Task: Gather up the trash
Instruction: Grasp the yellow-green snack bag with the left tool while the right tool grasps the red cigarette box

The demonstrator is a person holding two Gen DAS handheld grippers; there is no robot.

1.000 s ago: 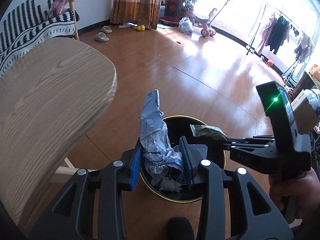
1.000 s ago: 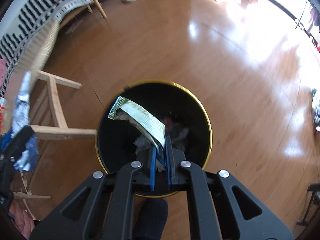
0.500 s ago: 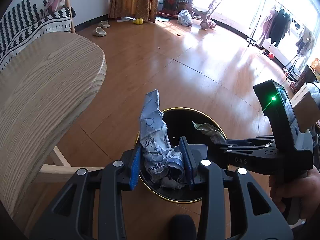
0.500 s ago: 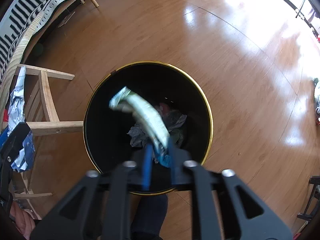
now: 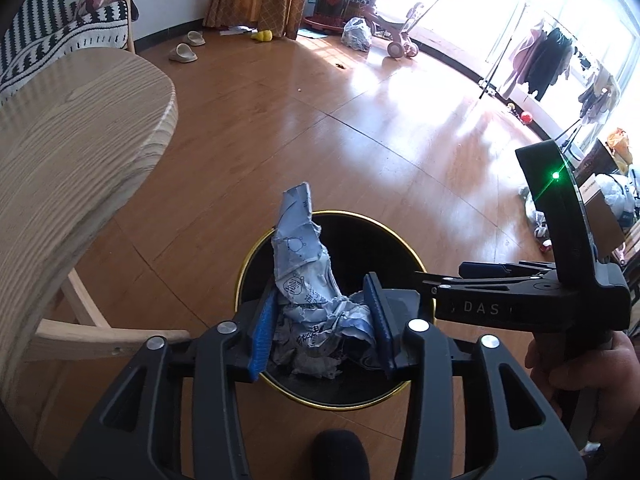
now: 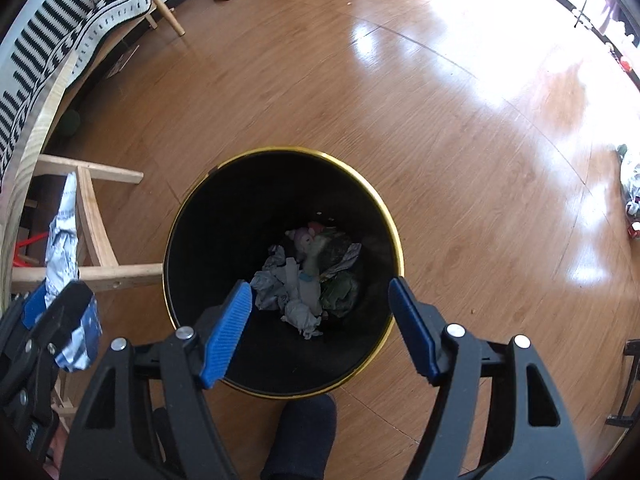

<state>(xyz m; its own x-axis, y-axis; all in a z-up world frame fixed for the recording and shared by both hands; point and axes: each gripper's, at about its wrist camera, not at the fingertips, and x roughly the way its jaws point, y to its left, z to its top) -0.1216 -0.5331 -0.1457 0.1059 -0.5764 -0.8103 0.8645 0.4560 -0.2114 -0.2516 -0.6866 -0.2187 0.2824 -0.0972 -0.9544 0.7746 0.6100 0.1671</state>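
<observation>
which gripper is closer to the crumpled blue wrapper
Left. The left gripper has the crumpled blue wrapper between its pads above the trash bin. The right gripper hangs open over the bin, off to the wrapper's side, holding nothing.

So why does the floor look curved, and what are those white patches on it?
Left wrist view: the fisheye lens bends the floor and table edge; window sunlight glares white. Right wrist view: the same glare washes out the floorboards, while the bin's inside stays dark.
</observation>
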